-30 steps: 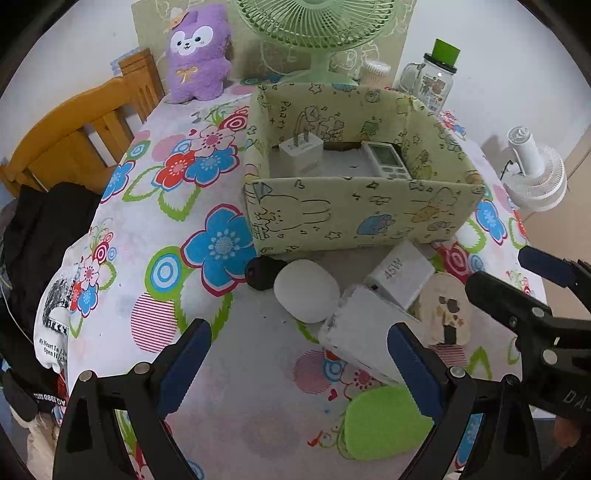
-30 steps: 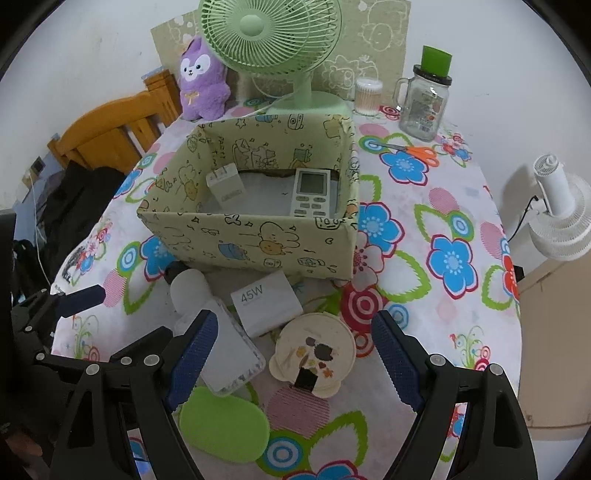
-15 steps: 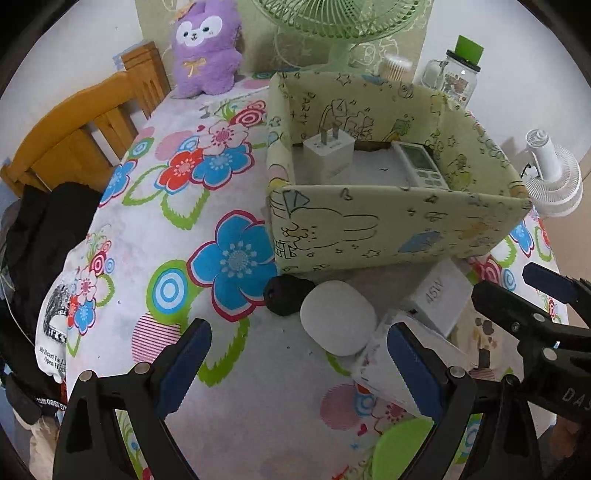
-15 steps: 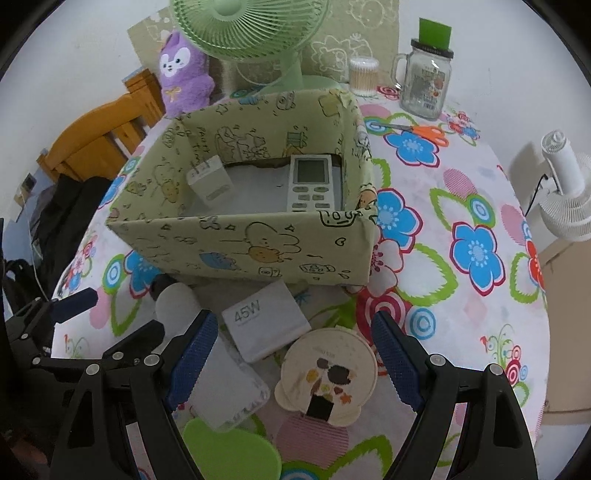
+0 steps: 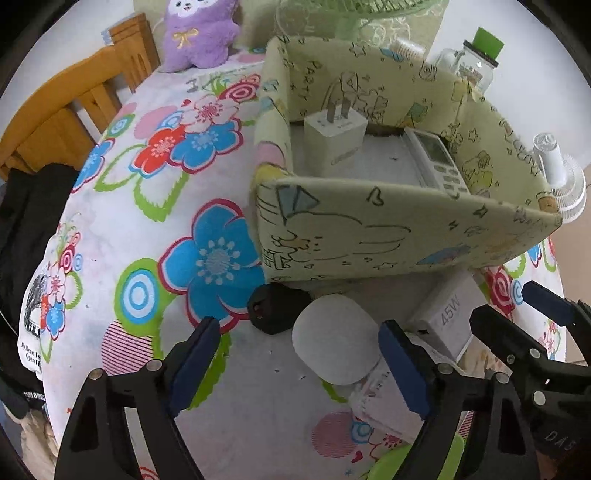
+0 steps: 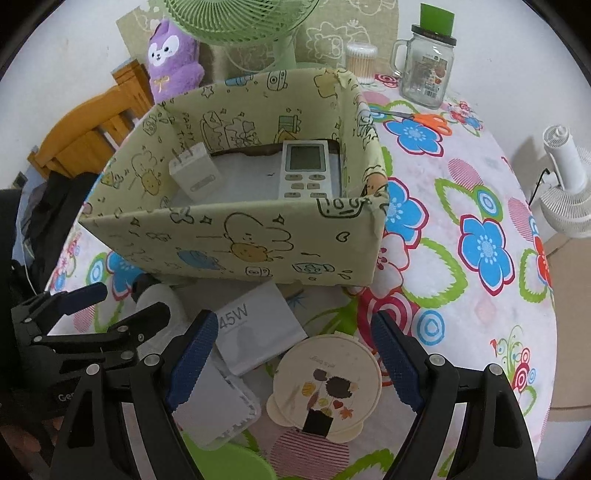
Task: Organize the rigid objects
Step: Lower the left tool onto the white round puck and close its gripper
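both claws hung spread over the clutter in front of the box.
the left claw (image 5: pixel 299 354) gaped around a white rounded case (image 5: pixel 334 338) beside a black object (image 5: pixel 271 308); the right claw (image 6: pixel 291 354) stood wide over the 45w box (image 6: pixel 258 332) and round lid (image 6: pixel 327 384). inside the fabric box (image 6: pixel 236 243) lay a charger (image 6: pixel 194 171) and remote (image 6: pixel 304 168).

- Green desk fan (image 6: pixel 243 22): stands at the far end of the floral tablecloth (image 6: pixel 461 206).
- Purple plush toy (image 6: pixel 173 62): upright, just left of the green desk fan.
- Cotton-swab container (image 6: pixel 361 61): right of the green desk fan.
- Glass mug jar (image 6: pixel 428 66), green lid: right of the swab container.
- Orange-handled scissors (image 6: pixel 424 120): flat, nearer than the jar.
- White fan (image 6: pixel 565 184): off the table, far right of the green desk fan.
- Wooden chair (image 5: pixel 70 107): far left of the green desk fan.
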Motion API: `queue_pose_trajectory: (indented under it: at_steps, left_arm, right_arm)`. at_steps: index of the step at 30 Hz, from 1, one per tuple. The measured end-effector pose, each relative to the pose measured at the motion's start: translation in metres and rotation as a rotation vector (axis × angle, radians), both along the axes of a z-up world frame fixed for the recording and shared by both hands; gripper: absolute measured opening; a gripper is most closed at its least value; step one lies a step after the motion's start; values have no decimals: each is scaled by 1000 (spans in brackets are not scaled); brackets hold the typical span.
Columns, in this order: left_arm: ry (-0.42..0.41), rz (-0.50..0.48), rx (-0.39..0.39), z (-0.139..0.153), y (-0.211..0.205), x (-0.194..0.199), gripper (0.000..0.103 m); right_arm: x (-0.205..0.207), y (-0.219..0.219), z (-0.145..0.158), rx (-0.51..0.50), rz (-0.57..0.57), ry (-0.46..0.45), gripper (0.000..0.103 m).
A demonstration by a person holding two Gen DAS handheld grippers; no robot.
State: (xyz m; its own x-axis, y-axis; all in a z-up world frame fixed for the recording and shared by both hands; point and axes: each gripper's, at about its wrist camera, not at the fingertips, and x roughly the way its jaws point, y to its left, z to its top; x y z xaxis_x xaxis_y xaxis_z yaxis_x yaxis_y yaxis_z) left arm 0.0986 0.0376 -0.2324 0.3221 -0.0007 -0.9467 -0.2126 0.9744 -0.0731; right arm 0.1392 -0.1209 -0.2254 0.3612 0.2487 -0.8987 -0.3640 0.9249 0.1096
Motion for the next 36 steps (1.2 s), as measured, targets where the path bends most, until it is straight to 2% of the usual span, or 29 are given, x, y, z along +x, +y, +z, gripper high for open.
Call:
queue_pose_trajectory:
  at_steps: [7, 17, 23, 25, 27, 30, 32, 35, 36]
  left_arm:
    - [2, -29, -29, -4, 2, 3, 87]
    - [11, -99, -24, -7, -8, 11, 87]
    - [41, -119, -45, -7, -11, 15, 78]
    - [59, -136, -20, -7, -18, 15, 77]
    - [40, -149, 5, -9, -25, 16, 79]
    - [42, -137, 0, -11, -27, 17, 78]
    - [44, -140, 17, -12, -28, 18, 73]
    - [37, -183, 97, -13, -34, 11, 57]
    - [40, -193, 93, -13, -34, 9, 56]
  right_arm:
    - [4, 1, -5, 16, 5, 29, 85]
    - [7, 2, -9, -8, 38, 42, 85]
    - [7, 4, -9, -7, 58, 36, 85]
    - [6, 5, -8, -11, 66, 34, 85]
    - [5, 5, -9, -17, 68, 35, 85]
    - [5, 5, -11, -13, 59, 42, 85]
    - [6, 8, -14, -14, 63, 45, 85]
    - [6, 17, -16, -15, 89, 44, 85]
    - [6, 19, -17, -23, 99, 38, 85]
